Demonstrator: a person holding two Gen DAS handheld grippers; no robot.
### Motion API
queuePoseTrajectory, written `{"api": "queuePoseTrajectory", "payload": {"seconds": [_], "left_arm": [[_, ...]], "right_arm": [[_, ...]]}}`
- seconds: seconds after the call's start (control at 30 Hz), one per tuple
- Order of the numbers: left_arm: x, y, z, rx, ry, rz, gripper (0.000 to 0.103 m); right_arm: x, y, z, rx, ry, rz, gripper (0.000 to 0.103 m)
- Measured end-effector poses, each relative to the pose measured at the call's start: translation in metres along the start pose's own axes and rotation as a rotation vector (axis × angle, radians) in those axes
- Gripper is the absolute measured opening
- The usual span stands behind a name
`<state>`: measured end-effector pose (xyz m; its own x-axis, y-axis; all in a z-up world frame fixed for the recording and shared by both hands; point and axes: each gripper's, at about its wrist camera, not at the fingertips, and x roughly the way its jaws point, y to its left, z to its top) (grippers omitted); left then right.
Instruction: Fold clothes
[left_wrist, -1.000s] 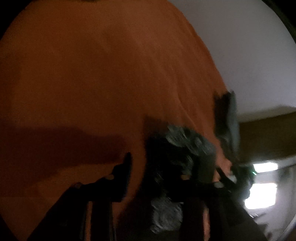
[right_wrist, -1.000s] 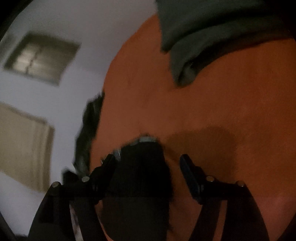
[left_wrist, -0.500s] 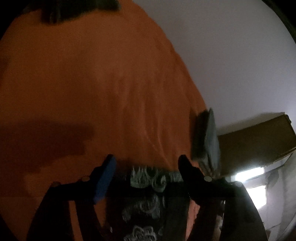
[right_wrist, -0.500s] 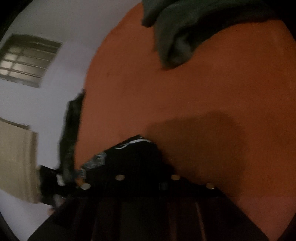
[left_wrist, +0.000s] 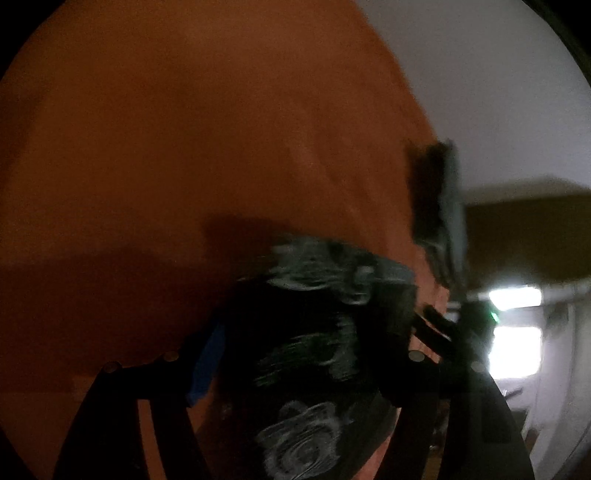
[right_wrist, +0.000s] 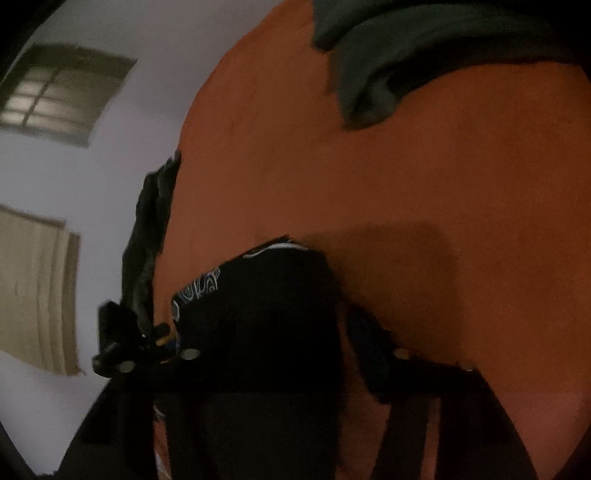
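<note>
The black patterned cloth (left_wrist: 317, 332) lies bunched near the orange bed's (left_wrist: 184, 147) edge between the wide-apart left tongs (left_wrist: 310, 332), while the right tongs (right_wrist: 269, 339) are opening around it.

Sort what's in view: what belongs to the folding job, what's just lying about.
In the job: black printed garment, left gripper, right gripper with jaws opening, orange bedsheet.
Lying about: grey-green cloth, dark cloth at the bed edge, window.
</note>
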<state>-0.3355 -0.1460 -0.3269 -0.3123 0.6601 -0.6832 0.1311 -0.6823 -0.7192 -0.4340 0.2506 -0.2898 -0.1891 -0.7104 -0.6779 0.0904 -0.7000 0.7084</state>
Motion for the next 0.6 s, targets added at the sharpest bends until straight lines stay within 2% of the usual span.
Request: {"api": "queuePoseTrajectory", "payload": {"seconds": [0.03,0.07,0.1,0.13,0.17,0.23,0.27,0.3,0.33,0.37,0.4,0.43,0.5,0.6], "left_arm": [[0.002,-0.008,0.000,0.047,-0.023,-0.003,0.043],[0.003,-0.015,0.005,0.081,-0.033,0.013,0.024],[0.003,-0.022,0.011,0.115,-0.043,0.029,0.011],[0.003,-0.028,0.016,0.145,-0.053,0.044,0.011],[0.001,-0.027,0.018,0.130,-0.055,0.048,0.011],[-0.002,-0.024,0.023,0.100,-0.058,0.060,0.011],[0.002,-0.022,0.026,0.082,-0.029,0.109,0.011],[0.007,-0.019,0.028,0.062,0.000,0.154,0.012],[0.010,-0.013,0.031,0.023,0.037,0.164,0.012],[0.011,-0.003,0.033,-0.030,0.077,0.140,0.012],[0.007,0.005,0.033,-0.073,0.091,0.111,0.012],[0.004,0.012,0.033,-0.115,0.102,0.083,0.012],[-0.022,0.022,0.031,-0.141,0.058,0.056,0.012],[-0.061,0.023,0.019,-0.111,-0.013,0.068,0.014]], "right_arm": [[0.006,0.005,0.003,-0.013,0.000,-0.012,0.041],[0.011,0.010,0.006,-0.026,0.001,-0.024,0.028],[0.017,0.015,0.009,-0.039,0.001,-0.037,0.018],[0.022,0.019,0.011,-0.052,0.001,-0.049,0.014],[0.028,0.024,0.014,-0.062,0.001,-0.059,0.013],[0.028,0.010,0.013,0.003,-0.020,-0.014,0.013],[0.028,0.003,0.012,0.024,-0.015,-0.006,0.013],[0.028,-0.004,0.010,0.043,-0.010,0.001,0.016],[0.025,-0.004,0.008,0.028,-0.001,-0.019,0.021],[0.021,-0.005,0.007,0.012,0.009,-0.038,0.037],[0.018,-0.006,0.005,-0.002,0.018,-0.056,0.044],[0.018,-0.002,0.005,-0.011,0.021,-0.051,0.046],[-0.004,0.000,0.000,-0.026,-0.016,-0.052,0.054],[-0.047,0.010,-0.023,-0.101,-0.088,-0.079,0.055]]}}
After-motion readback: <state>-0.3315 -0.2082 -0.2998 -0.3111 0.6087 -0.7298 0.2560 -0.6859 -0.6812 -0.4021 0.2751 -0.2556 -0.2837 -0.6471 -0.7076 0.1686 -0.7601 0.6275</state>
